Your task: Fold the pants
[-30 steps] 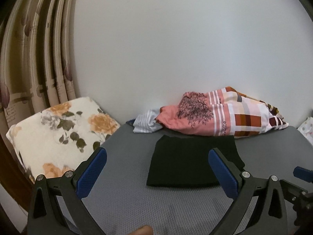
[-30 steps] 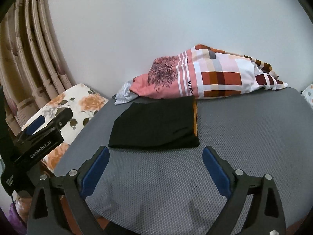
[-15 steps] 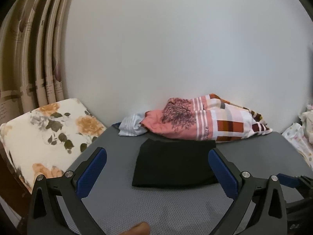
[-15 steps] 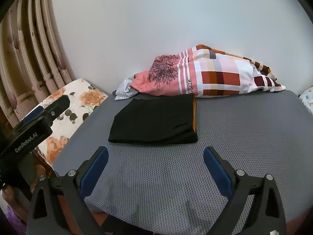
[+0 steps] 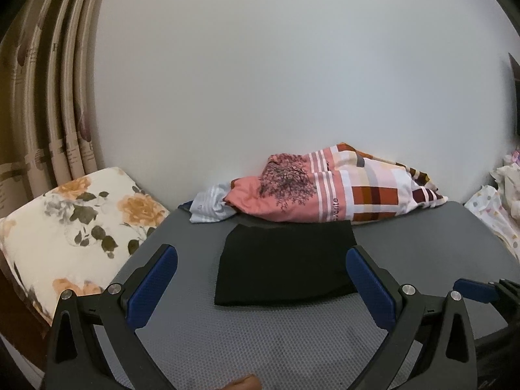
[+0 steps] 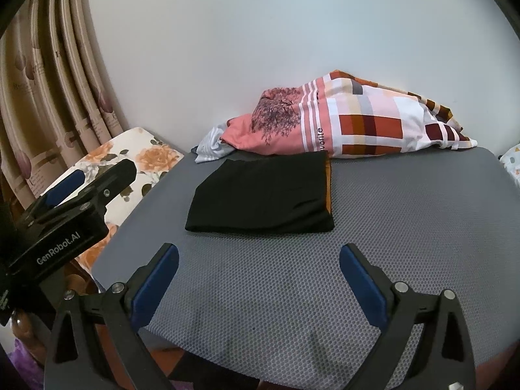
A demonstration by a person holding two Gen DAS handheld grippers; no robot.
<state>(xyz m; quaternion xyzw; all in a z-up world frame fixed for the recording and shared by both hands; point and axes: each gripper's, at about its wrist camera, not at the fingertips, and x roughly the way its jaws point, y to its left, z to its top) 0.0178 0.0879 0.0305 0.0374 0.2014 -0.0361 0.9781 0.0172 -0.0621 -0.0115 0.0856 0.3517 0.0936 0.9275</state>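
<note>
The black pants lie folded into a flat rectangle on the grey mesh surface, near its far side. In the right wrist view the pants show an orange strip along their right edge. My left gripper is open and empty, held back from the pants at the near side. My right gripper is open and empty, above the near edge of the surface. The left gripper's body shows at the left of the right wrist view.
A pink, orange and white patterned cloth is bunched against the white wall behind the pants. A floral cushion lies at the left by the curtains. Light printed fabric sits at the far right.
Both grippers have pulled back and tilted slightly; the pants stay folded and still. Both jaws stay open.
</note>
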